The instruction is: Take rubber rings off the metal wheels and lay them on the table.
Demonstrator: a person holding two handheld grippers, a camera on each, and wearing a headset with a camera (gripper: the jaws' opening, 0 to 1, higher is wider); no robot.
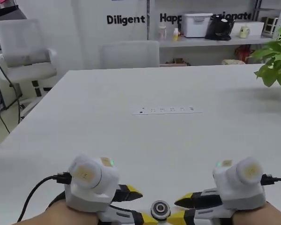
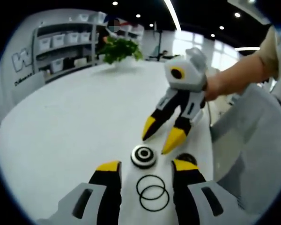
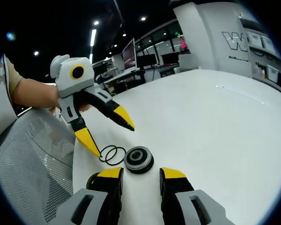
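A small round metal wheel (image 1: 160, 209) with a dark rim lies flat on the white table (image 1: 178, 140) near its front edge, between both grippers. In the left gripper view the wheel (image 2: 144, 156) sits just past my left gripper (image 2: 146, 166), which is open. Two thin black rubber rings (image 2: 153, 192) lie overlapped on the table between its jaws, untouched. My right gripper (image 3: 141, 173) is open too, with the wheel (image 3: 138, 159) just ahead of its tips and the rings (image 3: 112, 154) to the wheel's left. The two grippers face each other across the wheel.
A recessed socket strip (image 1: 167, 110) sits mid-table. A potted plant (image 1: 276, 61) stands at the right edge. Chairs (image 1: 129, 54) line the far side, with a shelf (image 1: 210, 40) behind. A mesh chair (image 3: 33, 154) is beside the table's front edge.
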